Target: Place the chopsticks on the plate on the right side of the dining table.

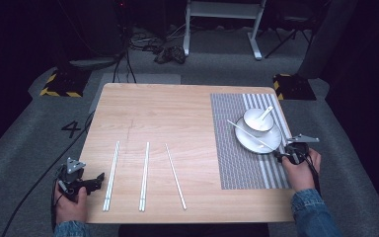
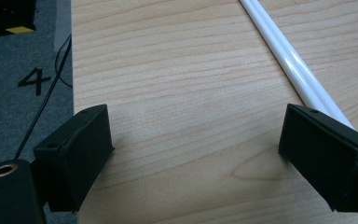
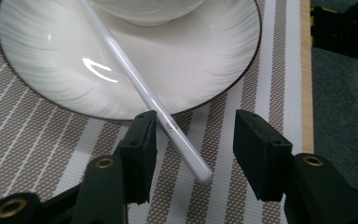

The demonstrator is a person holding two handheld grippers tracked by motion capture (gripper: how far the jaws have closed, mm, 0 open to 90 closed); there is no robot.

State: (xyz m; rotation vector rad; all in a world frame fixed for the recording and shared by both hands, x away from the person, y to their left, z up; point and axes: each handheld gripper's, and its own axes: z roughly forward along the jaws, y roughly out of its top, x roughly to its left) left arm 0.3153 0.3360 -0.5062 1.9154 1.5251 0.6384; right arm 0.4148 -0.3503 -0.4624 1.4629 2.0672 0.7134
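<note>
A white plate (image 1: 244,143) with a white bowl (image 1: 255,124) and a spoon (image 1: 265,114) sits on the striped placemat (image 1: 242,168) at the right. A single white chopstick (image 1: 251,136) lies slanted across the plate (image 3: 74,93). Its near end (image 3: 186,149) lies on the placemat between the jaws of my right gripper (image 3: 196,126), close to the left jaw. That gripper (image 1: 280,156) is open. Near the table's front left corner my left gripper (image 1: 97,178) is open over bare wood (image 2: 193,123), beside a pair of chopsticks (image 2: 289,60).
On the wooden table (image 1: 177,113) lie two pairs of white chopsticks (image 1: 111,175) (image 1: 144,175) and one single chopstick (image 1: 175,175), side by side. The table's right edge (image 3: 306,93) runs just past the placemat (image 3: 37,149). Cables and stands are on the floor.
</note>
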